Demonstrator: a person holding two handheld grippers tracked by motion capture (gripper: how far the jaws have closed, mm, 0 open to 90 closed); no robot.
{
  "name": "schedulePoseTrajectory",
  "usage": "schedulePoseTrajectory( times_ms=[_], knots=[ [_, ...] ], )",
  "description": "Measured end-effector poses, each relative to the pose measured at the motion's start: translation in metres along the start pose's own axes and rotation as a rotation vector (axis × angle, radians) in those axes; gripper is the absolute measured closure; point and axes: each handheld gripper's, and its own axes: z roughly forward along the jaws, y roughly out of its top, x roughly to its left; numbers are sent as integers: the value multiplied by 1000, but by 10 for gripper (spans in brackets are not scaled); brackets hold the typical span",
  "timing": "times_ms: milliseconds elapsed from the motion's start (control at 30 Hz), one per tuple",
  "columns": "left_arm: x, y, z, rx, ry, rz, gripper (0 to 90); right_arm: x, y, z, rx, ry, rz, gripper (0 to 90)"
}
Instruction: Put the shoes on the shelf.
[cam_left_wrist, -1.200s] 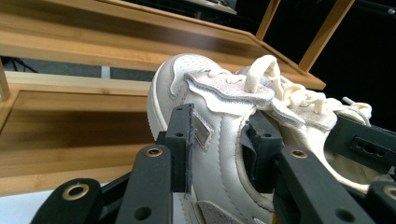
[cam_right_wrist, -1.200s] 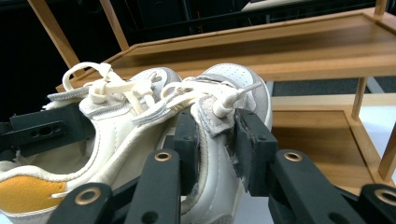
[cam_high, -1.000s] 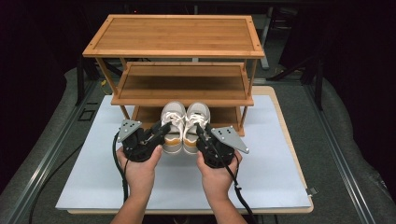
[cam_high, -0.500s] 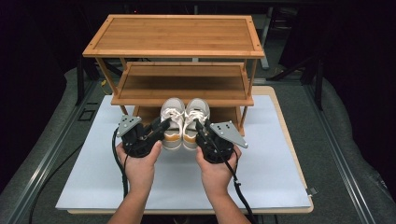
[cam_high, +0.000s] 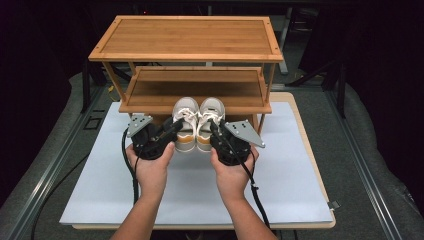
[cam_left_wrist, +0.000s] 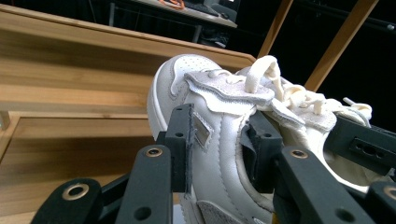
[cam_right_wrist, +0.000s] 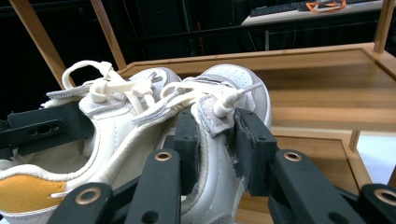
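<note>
A pair of white sneakers with tan heel patches, left shoe (cam_high: 184, 122) and right shoe (cam_high: 210, 120), points toe-first at the wooden shoe rack (cam_high: 190, 37), toes at the middle shelf's front edge. My left gripper (cam_high: 172, 131) is shut on the left shoe's outer side wall (cam_left_wrist: 219, 140), one jaw outside and one inside the collar. My right gripper (cam_high: 215, 131) is shut the same way on the right shoe's outer wall (cam_right_wrist: 215, 140). Cream laces (cam_right_wrist: 140, 88) lie loose on top. Whether the soles touch the mat is hidden.
The rack has a broad top shelf, a middle shelf (cam_high: 195, 90) and a lower level hidden behind the shoes. It stands at the back of a white mat (cam_high: 295, 165) on the table. Slanted rack legs (cam_left_wrist: 336, 46) rise beside the shoes. Dark floor surrounds the table.
Both hands, with the grippers and the shoes, have moved a little away from the person toward the rack. The grips look the same.
</note>
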Motion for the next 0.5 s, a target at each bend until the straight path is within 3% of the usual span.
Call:
schedulePoseTrajectory(
  times_ms=[500],
  knots=[
    [9, 22, 27, -22, -7, -32, 672, -8, 25, 29, -2, 3, -13, 716]
  ],
)
